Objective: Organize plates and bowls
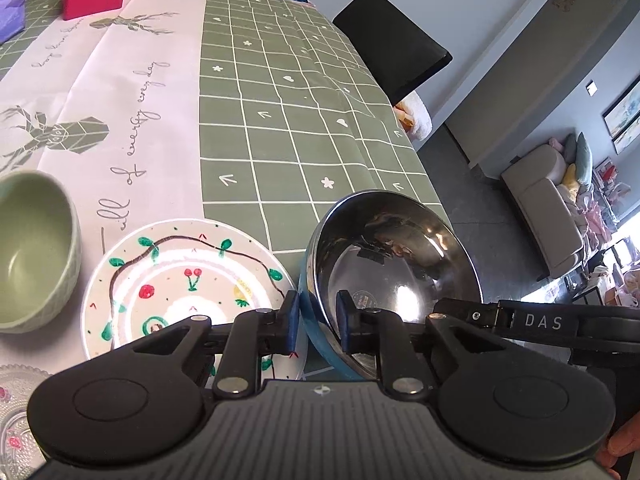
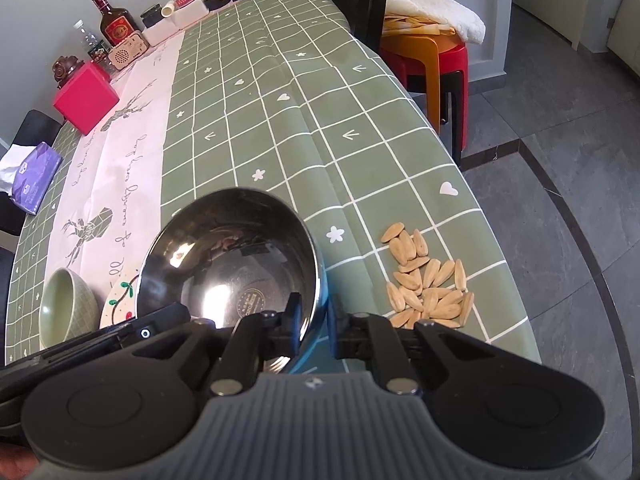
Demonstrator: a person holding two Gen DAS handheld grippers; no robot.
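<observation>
Bowl (image 1: 392, 264) was mirror-polished steel, blue outer shell; painted plate (image 1: 188, 280) glossy ceramic; green bowl (image 1: 32, 248) satin glaze; tablecloth (image 1: 300, 120) smooth vinyl-looking.

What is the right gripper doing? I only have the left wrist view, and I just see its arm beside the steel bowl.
Observer: The right gripper is shut on the rim of the steel bowl, one pad inside and one outside.
Operator: Is anything on the cloth to the right of the bowl?
Observer: Yes, a pile of pale seeds lies on the green tablecloth, just right of the bowl and apart from it.
Operator: What's at the far end, behind the pink box?
Observer: A brown bottle with a red label stands by the wall, beyond the pink box.
</observation>
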